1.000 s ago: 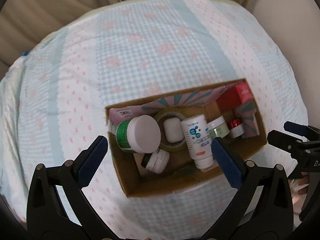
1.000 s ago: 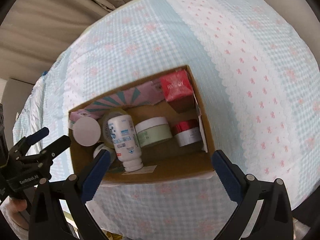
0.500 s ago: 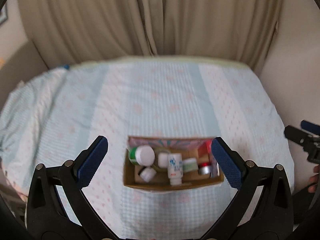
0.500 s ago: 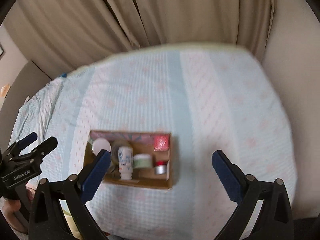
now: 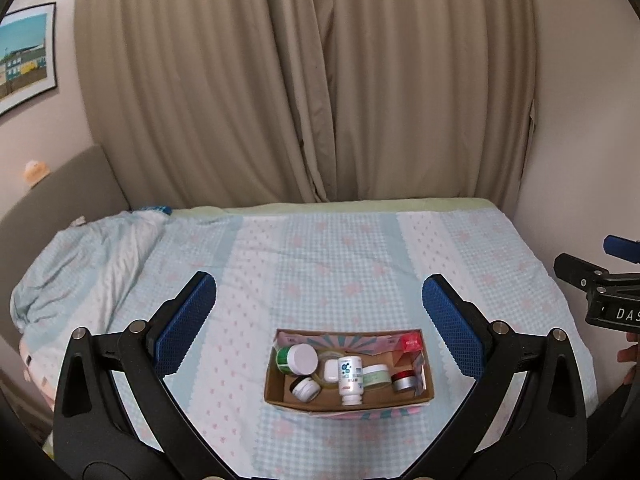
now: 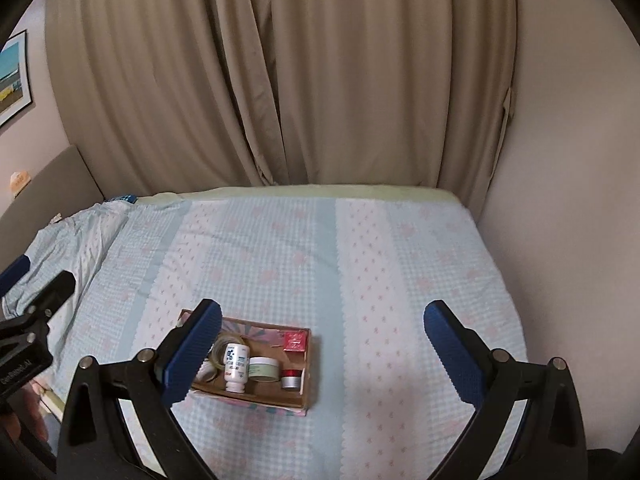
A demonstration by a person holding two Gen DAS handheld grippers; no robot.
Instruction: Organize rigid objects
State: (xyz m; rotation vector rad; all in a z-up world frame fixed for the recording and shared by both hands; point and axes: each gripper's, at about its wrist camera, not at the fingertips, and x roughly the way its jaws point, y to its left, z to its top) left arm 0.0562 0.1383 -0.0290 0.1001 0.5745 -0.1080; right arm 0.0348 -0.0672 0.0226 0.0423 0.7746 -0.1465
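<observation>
Both hand-held grippers gape empty, left (image 5: 319,322) and right (image 6: 322,350); bottle (image 5: 350,378) label seems unreadable.

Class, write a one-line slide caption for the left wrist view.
Open left gripper hovers above a cardboard box of jars and a white bottle on a checked bedspread.

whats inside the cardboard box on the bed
The cardboard box holds a white bottle, several jars, a white case, a red box. What lies beneath them is covered.
</observation>
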